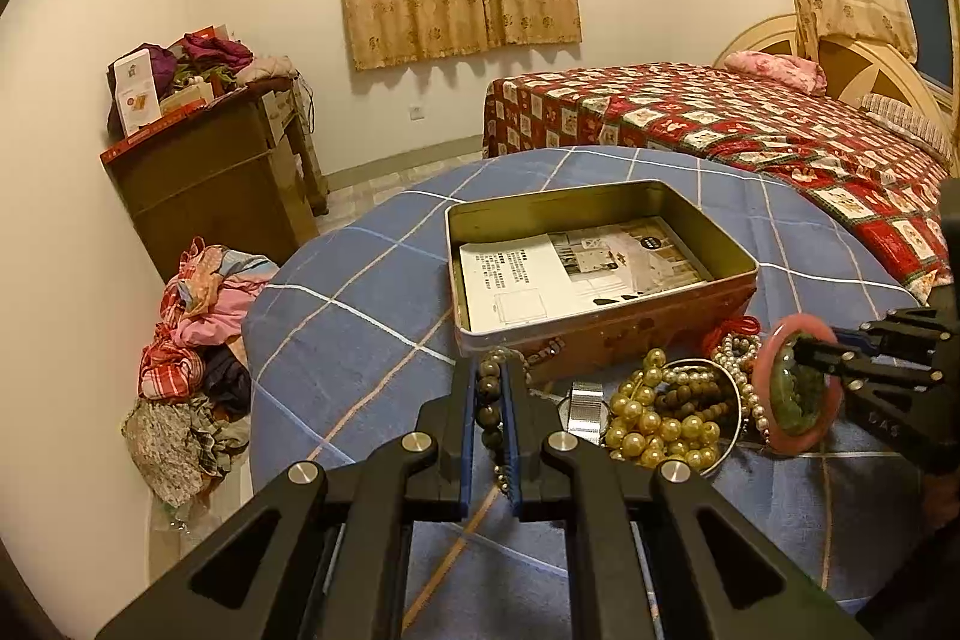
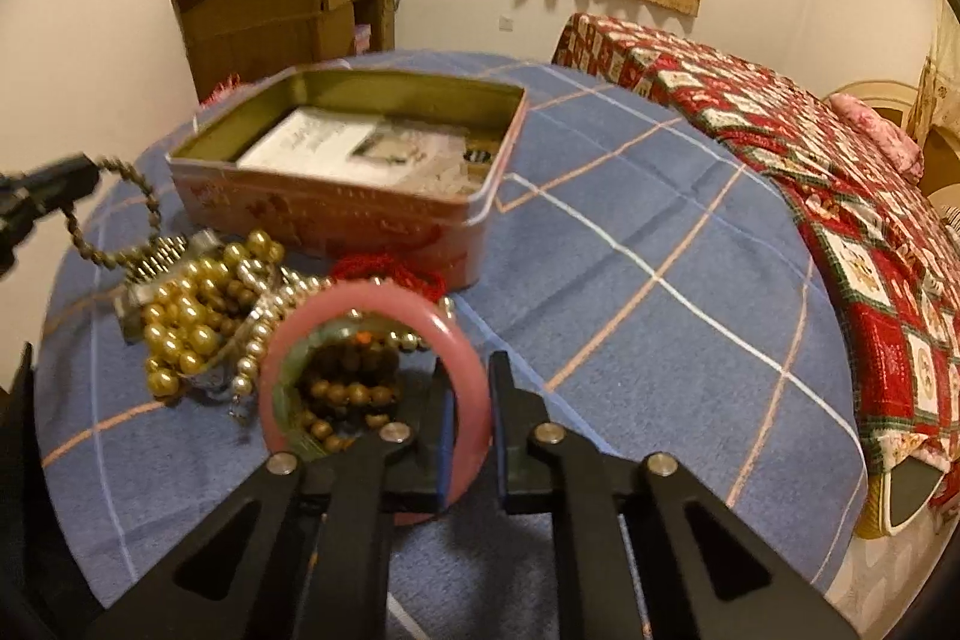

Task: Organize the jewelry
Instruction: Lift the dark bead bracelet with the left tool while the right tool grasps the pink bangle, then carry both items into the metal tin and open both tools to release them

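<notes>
Both grippers take bracelets from a jewelry pile beside an open tin.

The pink bangle (image 2: 384, 307), a rigid, glossy ring that looks slippery and liable to crack if dropped, stands on edge in front of the tin (image 2: 336, 214), the right gripper (image 2: 471, 436) clamped across its rim; a green bangle (image 1: 798, 388) nests inside it. The rim is the sensible hold, as there is no soft part to pinch. Left of the tin's front wall, the left gripper (image 1: 489, 418) is closed on a limp dark bead bracelet (image 1: 487, 400), light and prone to swing. Between them, against the tin, lie gold pearl beads (image 1: 654, 424), a white pearl strand (image 1: 741, 358), small brown wooden beads (image 1: 690, 397), red cord (image 1: 732, 327) and a metal watch band (image 1: 585, 403) on checked blue cloth (image 1: 372, 280). A printed leaflet (image 1: 558, 268) lines the tin.
</notes>
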